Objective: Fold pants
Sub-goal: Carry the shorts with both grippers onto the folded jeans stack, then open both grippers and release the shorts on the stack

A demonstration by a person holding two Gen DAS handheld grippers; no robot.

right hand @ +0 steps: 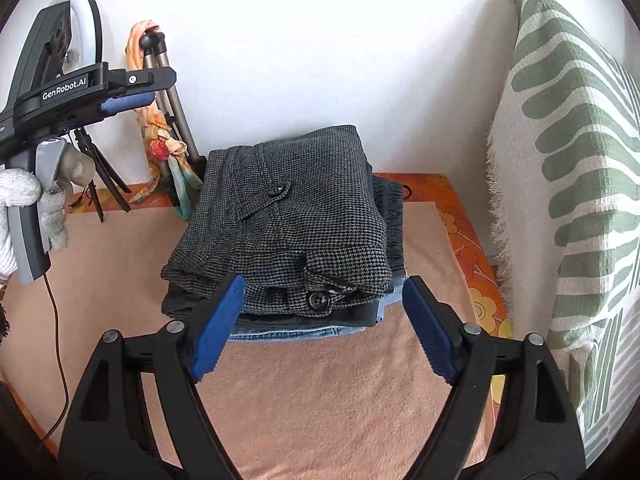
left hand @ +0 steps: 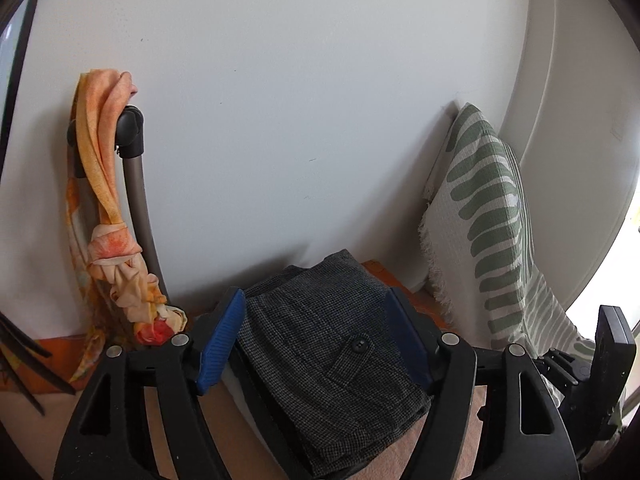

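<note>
Grey houndstooth pants lie folded on top of a stack of folded garments, with dark and blue denim layers under them, on a peach cloth. My right gripper is open, its blue pads either side of the stack's near edge, not touching it. My left gripper is open above the folded pants, which show between its pads. In the right wrist view the left gripper is raised at the far left, held by a gloved hand.
A green-striped white cushion stands against the wall on the right. A tripod with an orange scarf tied on it stands at the back left. A ring light and a cable are at the left.
</note>
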